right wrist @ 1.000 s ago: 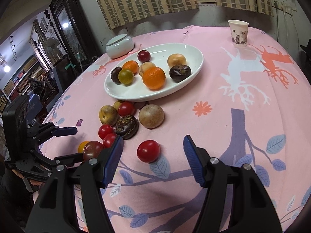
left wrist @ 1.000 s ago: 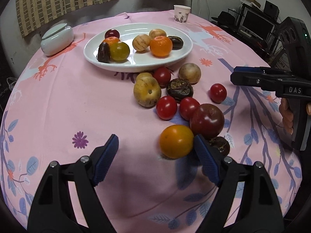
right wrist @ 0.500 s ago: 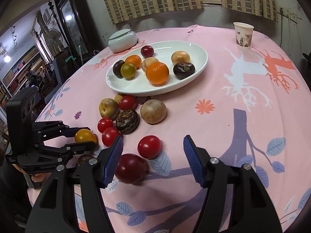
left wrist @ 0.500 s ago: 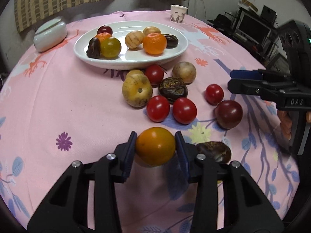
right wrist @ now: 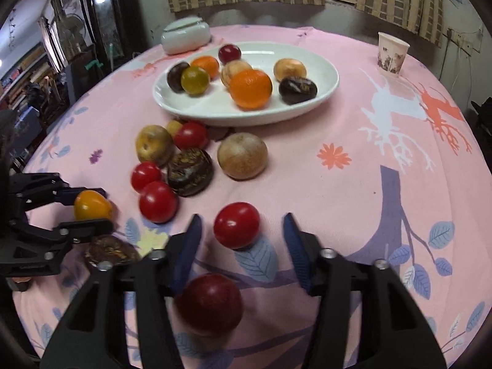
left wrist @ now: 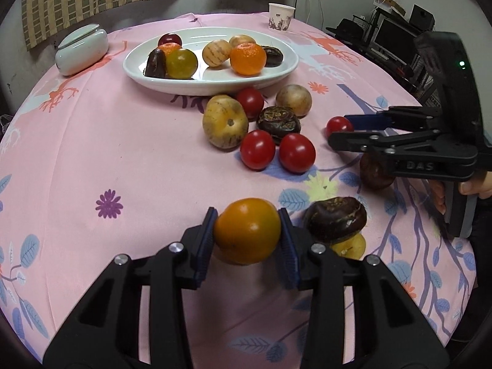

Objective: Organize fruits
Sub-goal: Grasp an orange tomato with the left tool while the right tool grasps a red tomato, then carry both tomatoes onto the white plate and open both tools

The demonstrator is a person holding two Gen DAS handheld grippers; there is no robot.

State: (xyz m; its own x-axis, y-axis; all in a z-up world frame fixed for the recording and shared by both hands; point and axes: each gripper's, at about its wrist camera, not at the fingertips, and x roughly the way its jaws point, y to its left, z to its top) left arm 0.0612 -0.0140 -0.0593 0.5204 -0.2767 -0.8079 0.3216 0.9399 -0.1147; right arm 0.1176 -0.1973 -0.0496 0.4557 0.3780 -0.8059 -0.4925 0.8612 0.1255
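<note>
My left gripper [left wrist: 247,236] is shut on an orange tomato [left wrist: 247,229], its blue pads pressed against both sides; the right wrist view shows the same grip at the far left, left gripper [right wrist: 106,207]. My right gripper [right wrist: 243,243] straddles a small red tomato [right wrist: 236,224] on the cloth. Its jaws are closing, with gaps still showing on both sides of the fruit. A dark red tomato [right wrist: 209,303] lies under the right gripper's arms. The white oval plate [left wrist: 212,85] at the back holds several fruits. More tomatoes and brown fruits [left wrist: 278,121] lie loose in front of it.
A dark brown fruit [left wrist: 336,218] and a small yellow one [left wrist: 350,246] lie just right of my left gripper. A paper cup [left wrist: 281,17] and a white lidded container [left wrist: 81,49] stand at the back. The pink cloth falls away at the table's round edge.
My left gripper closed on the orange tomato. The dark red tomato rolled away to the right. My right gripper came forward and down over the small red tomato, jaws narrower.
</note>
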